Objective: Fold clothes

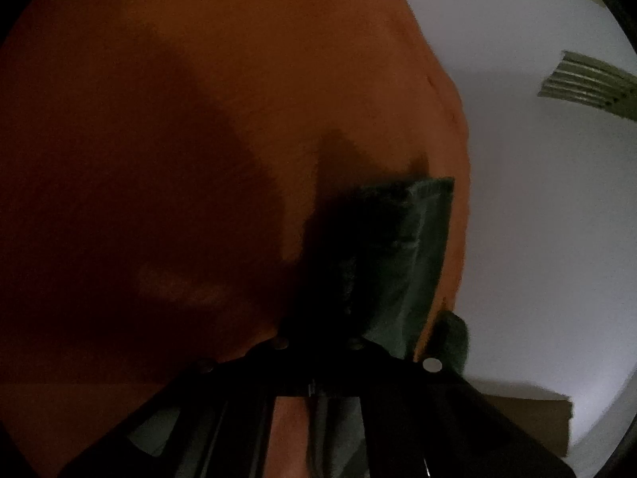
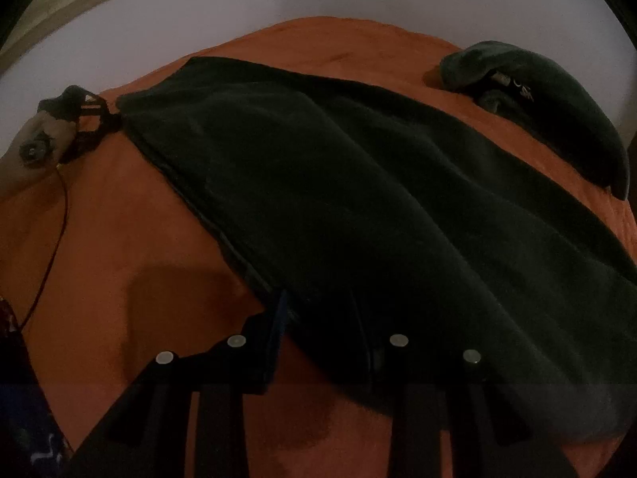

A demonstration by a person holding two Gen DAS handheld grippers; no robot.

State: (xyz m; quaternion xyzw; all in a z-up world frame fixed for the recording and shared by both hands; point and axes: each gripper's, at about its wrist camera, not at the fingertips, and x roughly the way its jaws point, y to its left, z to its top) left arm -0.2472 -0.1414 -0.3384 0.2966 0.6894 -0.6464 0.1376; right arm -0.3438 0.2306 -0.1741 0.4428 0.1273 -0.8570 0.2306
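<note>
A dark green cloth point(image 2: 358, 199) lies spread across an orange bed cover point(image 2: 119, 279). My right gripper point(image 2: 324, 330) is at the cloth's near edge, its fingers shut on a thick fold of it. The left gripper point(image 2: 101, 119) shows at the far left corner of the cloth, with a hand point(image 2: 28, 147) behind it. In the dim left wrist view the left gripper point(image 1: 358, 298) is shut on that green cloth corner point(image 1: 422, 239), which hangs over the orange cover point(image 1: 199, 119).
A second dark green garment point(image 2: 549, 119), folded with a label showing, lies at the far right of the cover. A red cable point(image 2: 51, 247) trails down from the left gripper. White floor point(image 1: 537, 199), a slatted object point(image 1: 589, 83) and a cardboard box point(image 1: 529, 422) lie beyond the bed's edge.
</note>
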